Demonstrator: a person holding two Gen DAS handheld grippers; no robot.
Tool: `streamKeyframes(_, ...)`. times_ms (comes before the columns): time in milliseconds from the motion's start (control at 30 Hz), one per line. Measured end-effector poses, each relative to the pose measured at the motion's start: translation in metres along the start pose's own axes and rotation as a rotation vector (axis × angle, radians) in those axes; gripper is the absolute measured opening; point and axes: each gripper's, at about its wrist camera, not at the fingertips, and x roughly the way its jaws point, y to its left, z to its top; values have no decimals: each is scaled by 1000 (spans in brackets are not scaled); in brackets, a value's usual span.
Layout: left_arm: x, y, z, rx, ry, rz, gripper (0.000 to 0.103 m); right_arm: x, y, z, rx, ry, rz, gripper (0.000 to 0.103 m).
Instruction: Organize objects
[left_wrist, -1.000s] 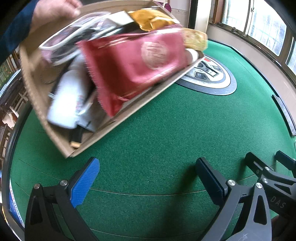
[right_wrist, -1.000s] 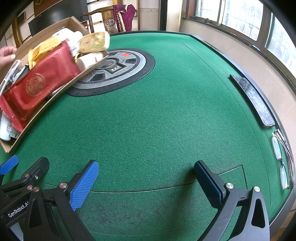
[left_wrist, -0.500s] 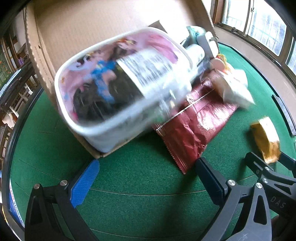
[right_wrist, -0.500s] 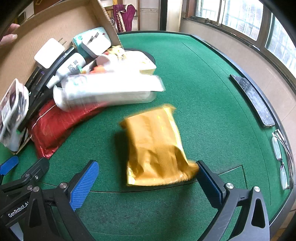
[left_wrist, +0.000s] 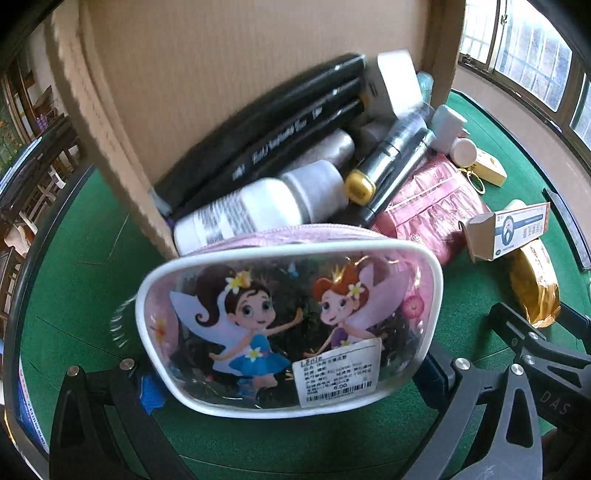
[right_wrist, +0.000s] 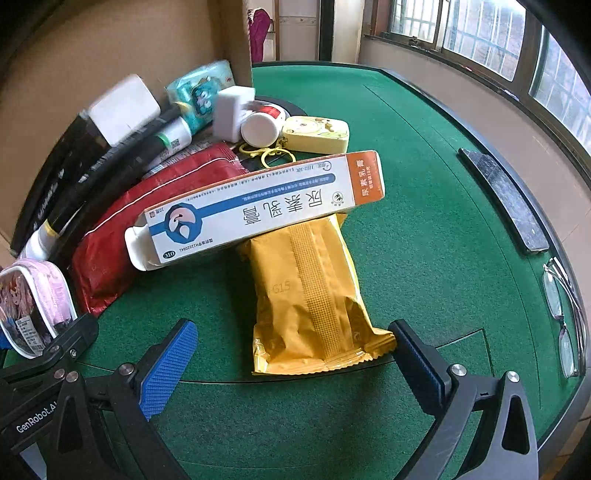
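A tipped cardboard box (left_wrist: 258, 55) has spilled its contents onto the green table (right_wrist: 424, 166). A clear pink fairy pouch (left_wrist: 288, 325) lies against my open left gripper (left_wrist: 291, 384) and hides most of its fingers. Behind the pouch are a white bottle (left_wrist: 258, 210), black markers (left_wrist: 288, 129) and a red packet (left_wrist: 432, 206). In the right wrist view a yellow packet (right_wrist: 310, 295) has its near end between the fingers of my open right gripper (right_wrist: 293, 358). A white and blue ointment box (right_wrist: 258, 203) rests across the yellow packet and the red packet (right_wrist: 147, 221).
A white charger (right_wrist: 231, 110), a white jar (right_wrist: 260, 127), a yellow case (right_wrist: 317, 134) and a tissue pack (right_wrist: 199, 92) lie by the box mouth. A dark slab (right_wrist: 506, 199) and glasses (right_wrist: 565, 306) sit at the table's right rim.
The box tipped up and emptied onto the table. The pouch tumbled down to my left gripper. The yellow packet settled between the right fingers, and the ointment box landed on it.
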Motion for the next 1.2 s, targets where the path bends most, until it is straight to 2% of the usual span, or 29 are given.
streamKeyframes(1200, 2, 6, 7, 0, 0, 0, 103, -1, 0, 0, 0, -1, 0, 103)
